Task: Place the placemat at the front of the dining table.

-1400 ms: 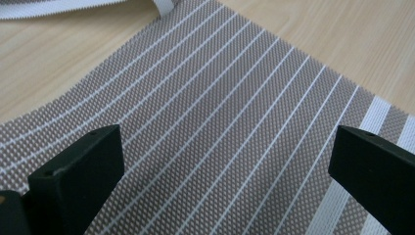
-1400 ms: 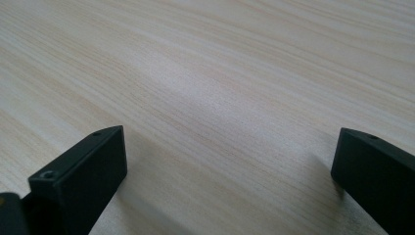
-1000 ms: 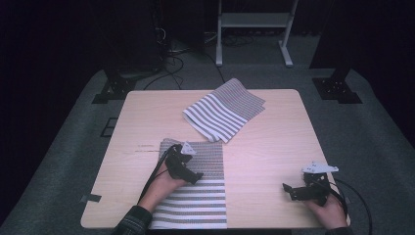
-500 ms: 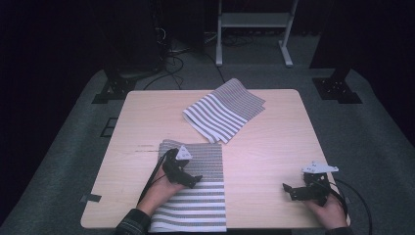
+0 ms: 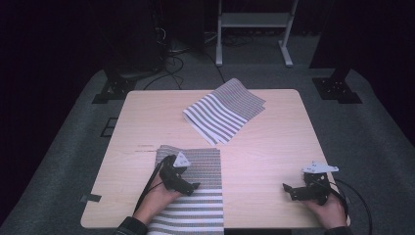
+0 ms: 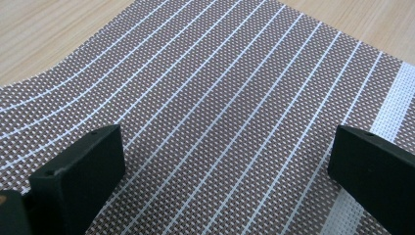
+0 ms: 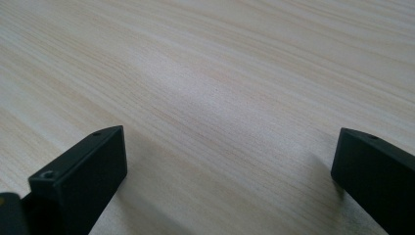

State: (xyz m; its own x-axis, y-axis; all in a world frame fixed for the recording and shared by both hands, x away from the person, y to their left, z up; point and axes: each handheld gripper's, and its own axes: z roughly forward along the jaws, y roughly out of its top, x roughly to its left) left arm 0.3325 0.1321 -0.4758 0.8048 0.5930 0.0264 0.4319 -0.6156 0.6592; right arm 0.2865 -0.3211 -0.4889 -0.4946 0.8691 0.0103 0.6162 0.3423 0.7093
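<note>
A striped woven mat (image 5: 195,193) lies at the table's front left, its far part folded over to show the brown underside with thin white lines (image 6: 220,98). My left gripper (image 5: 192,186) hovers just over this mat, jaws wide open with nothing between them (image 6: 225,161). A second striped mat (image 5: 224,111) lies folded near the table's far middle. My right gripper (image 5: 289,190) rests low at the front right, open over bare wood (image 7: 230,161), holding nothing.
The light wooden table (image 5: 274,147) has bare wood between the two mats and along its right side. A dark tag (image 5: 91,198) sticks out at the front left edge. Stand legs (image 5: 337,88) and cables (image 5: 166,44) sit on the floor beyond.
My left gripper has drawn back slightly toward the front edge over the near mat. The right gripper and both mats have stayed put.
</note>
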